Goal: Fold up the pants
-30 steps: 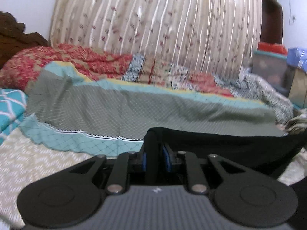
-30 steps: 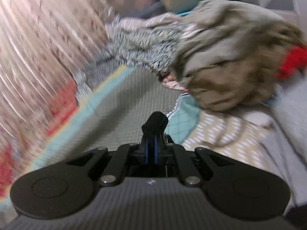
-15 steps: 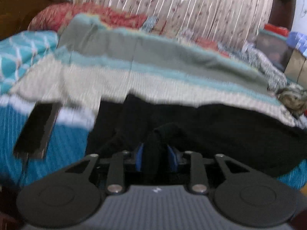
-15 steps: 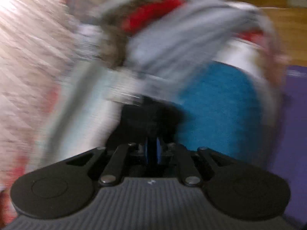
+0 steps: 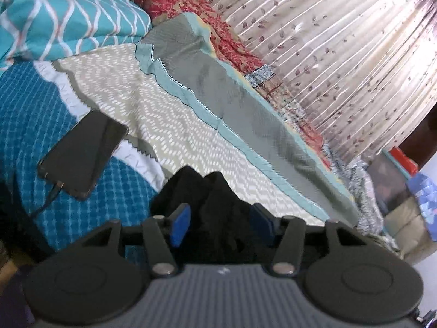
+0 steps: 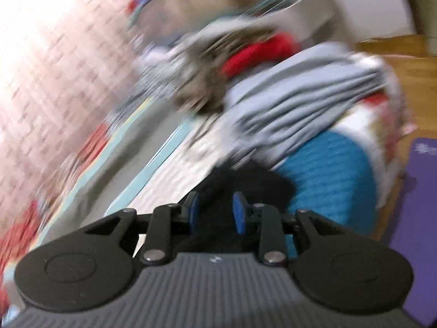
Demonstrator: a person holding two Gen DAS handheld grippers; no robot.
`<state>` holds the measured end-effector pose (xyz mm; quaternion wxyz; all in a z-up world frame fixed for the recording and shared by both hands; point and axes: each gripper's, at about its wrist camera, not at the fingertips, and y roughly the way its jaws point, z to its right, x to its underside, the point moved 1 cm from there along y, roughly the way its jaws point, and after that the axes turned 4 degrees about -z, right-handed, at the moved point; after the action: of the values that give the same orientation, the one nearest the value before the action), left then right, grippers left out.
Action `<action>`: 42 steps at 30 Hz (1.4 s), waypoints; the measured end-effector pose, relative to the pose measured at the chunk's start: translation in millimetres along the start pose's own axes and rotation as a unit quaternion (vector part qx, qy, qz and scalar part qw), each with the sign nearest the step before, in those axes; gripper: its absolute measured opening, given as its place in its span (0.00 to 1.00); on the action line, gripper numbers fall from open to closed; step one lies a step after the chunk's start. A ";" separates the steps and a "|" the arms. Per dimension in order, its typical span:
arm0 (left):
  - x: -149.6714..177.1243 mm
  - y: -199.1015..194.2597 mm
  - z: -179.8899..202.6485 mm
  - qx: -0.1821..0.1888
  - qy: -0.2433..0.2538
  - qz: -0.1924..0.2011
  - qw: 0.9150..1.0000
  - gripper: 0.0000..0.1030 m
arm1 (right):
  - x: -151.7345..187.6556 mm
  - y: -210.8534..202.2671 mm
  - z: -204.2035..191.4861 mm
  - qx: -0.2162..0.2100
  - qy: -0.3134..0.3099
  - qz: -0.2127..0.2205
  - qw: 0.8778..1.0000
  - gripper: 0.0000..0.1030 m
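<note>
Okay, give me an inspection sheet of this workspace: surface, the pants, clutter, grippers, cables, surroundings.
Surface: bed under patterned beige, teal and blue covers.
Job's things: black pants bunched at the near edge.
Clutter: phone on the blue cover; pile of clothes at the far end, blurred.
Grippers: left gripper and right gripper jaws have just been opening, pants fabric loose between the pads.
Cables: dark cable plugged into the phone.
Surroundings: floral curtain; teal pillow.
</note>
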<state>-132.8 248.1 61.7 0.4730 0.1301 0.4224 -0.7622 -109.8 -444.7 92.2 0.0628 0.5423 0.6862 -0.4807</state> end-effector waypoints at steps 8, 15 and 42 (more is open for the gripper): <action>-38.1 99.2 41.7 -0.043 0.139 -0.094 0.985 0.57 | 72.4 43.7 -67.5 -0.058 -0.078 -0.121 0.988 0.31; -46.6 111.9 38.2 -0.011 0.105 -0.083 0.991 0.07 | 86.2 56.4 -82.7 -0.035 -0.132 -0.167 0.976 0.31; -5.3 32.5 -51.3 -0.003 -0.109 -0.091 0.990 0.58 | 281.2 17.0 -391.9 -0.455 -0.614 -0.270 0.586 0.86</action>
<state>-113.4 284.3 16.7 0.4456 0.0060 0.3810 -0.8101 -39.2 32.0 118.9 0.5747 -0.1915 0.7289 -0.3189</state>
